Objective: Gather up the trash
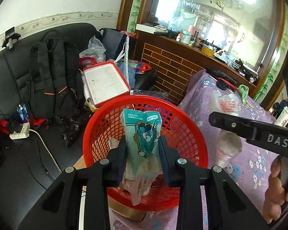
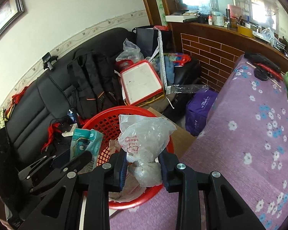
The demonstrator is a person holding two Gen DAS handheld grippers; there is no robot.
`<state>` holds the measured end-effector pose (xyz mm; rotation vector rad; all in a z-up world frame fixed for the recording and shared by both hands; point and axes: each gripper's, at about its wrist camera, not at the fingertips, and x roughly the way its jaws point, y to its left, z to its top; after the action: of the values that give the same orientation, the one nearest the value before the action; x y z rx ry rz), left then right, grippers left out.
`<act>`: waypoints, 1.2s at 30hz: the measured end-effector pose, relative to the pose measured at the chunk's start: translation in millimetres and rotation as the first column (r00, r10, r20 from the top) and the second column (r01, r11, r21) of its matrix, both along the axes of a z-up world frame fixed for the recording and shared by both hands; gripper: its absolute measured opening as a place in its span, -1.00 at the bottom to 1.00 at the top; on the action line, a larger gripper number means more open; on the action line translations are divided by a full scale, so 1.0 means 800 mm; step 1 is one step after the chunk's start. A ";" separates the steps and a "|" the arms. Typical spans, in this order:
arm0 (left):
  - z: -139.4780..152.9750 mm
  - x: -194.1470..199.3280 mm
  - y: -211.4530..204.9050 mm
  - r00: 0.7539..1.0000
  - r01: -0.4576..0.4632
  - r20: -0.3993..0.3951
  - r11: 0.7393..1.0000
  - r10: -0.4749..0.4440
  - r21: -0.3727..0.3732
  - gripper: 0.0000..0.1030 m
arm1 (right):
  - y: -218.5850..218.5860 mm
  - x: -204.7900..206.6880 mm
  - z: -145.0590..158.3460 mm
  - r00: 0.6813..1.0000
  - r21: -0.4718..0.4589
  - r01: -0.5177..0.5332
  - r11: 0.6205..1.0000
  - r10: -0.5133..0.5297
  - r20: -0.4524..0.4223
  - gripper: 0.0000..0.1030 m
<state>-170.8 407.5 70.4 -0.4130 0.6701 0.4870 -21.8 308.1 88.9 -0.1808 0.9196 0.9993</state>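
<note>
A red mesh basket (image 1: pixel 98 122) stands at the edge of a cloth-covered table, with some wrappers lying inside. My left gripper (image 1: pixel 143 143) is shut on a teal tissue packet (image 1: pixel 142 126), held upright over the basket. In the right wrist view my right gripper (image 2: pixel 144 157) is shut on a crumpled clear plastic bag (image 2: pixel 144 132) above the same red mesh basket (image 2: pixel 109 122). The teal packet (image 2: pixel 82 140) and the left gripper (image 2: pixel 71 159) show just to its left. Both grippers hang side by side over the basket's near half.
A purple floral cloth (image 2: pixel 249 134) covers the table on the right. Behind the basket is a black sofa piled with a backpack (image 2: pixel 94 80), a red-rimmed white tray (image 2: pixel 142 82) and bags. A purple bag (image 2: pixel 199 105) sits on the floor. A person's hand (image 1: pixel 278 187) holds the right tool.
</note>
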 end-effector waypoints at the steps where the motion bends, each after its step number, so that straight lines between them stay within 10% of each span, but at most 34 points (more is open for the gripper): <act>1: -0.002 0.001 0.002 1.000 -0.005 -0.002 1.000 0.005 -0.001 -0.32 | 0.004 0.001 -0.001 1.000 0.004 -0.008 1.000 0.008 -0.009 -0.24; 4: -0.007 0.002 0.004 1.000 -0.025 0.001 1.000 0.025 0.015 0.02 | 0.004 0.006 -0.006 1.000 0.013 -0.004 1.000 0.005 -0.028 0.28; 6: -0.008 0.001 0.003 0.999 -0.042 0.002 0.999 0.042 0.026 0.37 | -0.003 0.006 -0.003 1.000 0.027 0.003 1.000 -0.002 -0.015 0.29; 16: 0.004 -0.015 -0.034 0.989 -0.146 0.028 0.972 0.143 0.184 0.85 | -0.068 0.007 0.009 0.994 0.040 0.108 0.993 -0.109 0.024 0.59; 36: 0.003 -0.077 -0.108 0.955 -0.285 0.028 0.882 0.297 0.376 0.99 | -0.181 -0.094 -0.019 0.900 -0.104 0.225 0.969 -0.166 0.403 0.81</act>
<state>-232.1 320.9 73.1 -0.1394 0.5280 0.8942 -97.2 163.1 74.0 -0.3925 0.6273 0.6726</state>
